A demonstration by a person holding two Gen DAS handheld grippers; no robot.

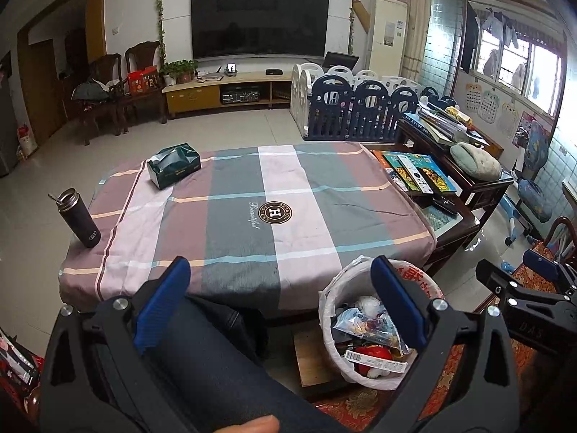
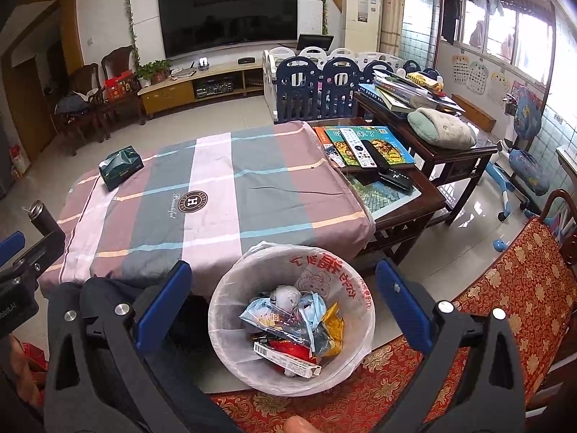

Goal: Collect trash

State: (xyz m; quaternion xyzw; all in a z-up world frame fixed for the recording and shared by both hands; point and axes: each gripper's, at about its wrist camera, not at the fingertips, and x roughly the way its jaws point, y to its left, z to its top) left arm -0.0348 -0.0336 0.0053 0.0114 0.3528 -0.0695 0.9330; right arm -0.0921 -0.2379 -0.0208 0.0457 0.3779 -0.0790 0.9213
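A white bin (image 2: 230, 342) lined with a thin plastic bag stands on the floor by the table's near edge, holding wrappers, a crumpled tissue and a small barcoded box (image 2: 286, 359). My right gripper (image 2: 281, 306) hangs open above it with nothing between its blue pads. In the left wrist view the same bin (image 1: 337, 353) sits at lower right. My left gripper (image 1: 279, 299) is open too, held over a person's dark trouser leg (image 1: 216, 361) with nothing in it. The right gripper's body (image 1: 523, 299) shows at the left wrist view's right edge.
A table under a striped cloth (image 1: 252, 216) carries a green tissue box (image 1: 175, 169) and a dark flask (image 1: 79, 218). Books and remotes (image 2: 364, 144) lie on a dark side table. A red patterned seat (image 2: 505, 288) runs along the right. Playpen fence (image 1: 360, 108) behind.
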